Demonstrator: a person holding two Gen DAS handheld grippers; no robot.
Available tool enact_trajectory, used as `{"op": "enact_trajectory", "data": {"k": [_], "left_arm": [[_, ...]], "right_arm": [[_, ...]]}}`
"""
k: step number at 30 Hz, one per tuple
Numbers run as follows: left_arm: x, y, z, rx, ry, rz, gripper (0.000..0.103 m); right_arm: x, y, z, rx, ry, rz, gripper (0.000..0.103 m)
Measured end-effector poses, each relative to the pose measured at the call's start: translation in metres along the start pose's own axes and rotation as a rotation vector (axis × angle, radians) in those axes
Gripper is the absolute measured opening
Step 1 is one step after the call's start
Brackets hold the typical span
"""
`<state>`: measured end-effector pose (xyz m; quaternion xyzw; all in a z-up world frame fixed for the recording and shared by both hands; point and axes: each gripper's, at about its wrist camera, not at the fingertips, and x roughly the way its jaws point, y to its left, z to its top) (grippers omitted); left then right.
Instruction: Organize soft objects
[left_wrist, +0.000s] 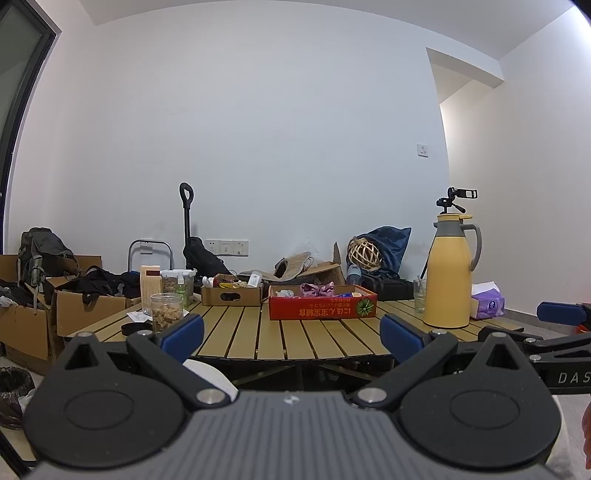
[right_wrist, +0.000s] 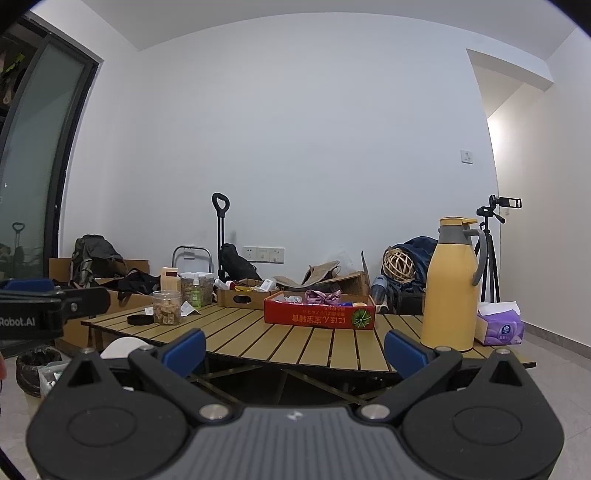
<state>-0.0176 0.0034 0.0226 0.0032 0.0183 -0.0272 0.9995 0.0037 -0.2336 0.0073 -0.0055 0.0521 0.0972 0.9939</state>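
Observation:
A red cardboard box (left_wrist: 322, 307) (right_wrist: 320, 314) stands on the wooden slat table (left_wrist: 295, 336) (right_wrist: 280, 339). Pink-purple soft items (left_wrist: 318, 288) (right_wrist: 322, 296) and white bits lie in it. My left gripper (left_wrist: 291, 338) hovers in front of the table's near edge, open, nothing between its blue fingertips. My right gripper (right_wrist: 294, 349) is open too, empty, also short of the table edge. Each gripper shows at the side of the other's view.
A yellow thermos (left_wrist: 450, 271) (right_wrist: 453, 284), a purple tissue pack (left_wrist: 487, 301) (right_wrist: 499, 324), jars (left_wrist: 167, 312) (right_wrist: 167, 307), a black lid (right_wrist: 139, 319) and a small brown box (left_wrist: 232, 294) share the table. Cardboard boxes, bags and a tripod (right_wrist: 491, 251) stand behind it.

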Motion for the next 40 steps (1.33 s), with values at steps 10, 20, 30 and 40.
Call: {"op": "enact_trajectory", "data": {"k": [10,20,30,40], "left_arm": [[-0.0004,0.0011,0.0005,0.000,0.003,-0.003,0.103],[-0.0010,0.0021,0.0019,-0.001,0.001,-0.002,0.103],[-0.0017,0.0017,0.0013,-0.002,0.007,-0.013,0.103],[-0.0019,0.0050,0.0021,-0.010,0.010,-0.008,0.103]], "right_arm": [[0.0006,-0.0013,-0.0009,0.004,0.005,-0.001,0.103],[0.0013,-0.0002,-0.0021,0.004,0.011,0.005,0.103],[0.0007,-0.0002,-0.0026,0.005,0.011,0.006,0.103],[0.0007,0.0000,-0.0026,0.007,0.012,0.007,0.103]]}}
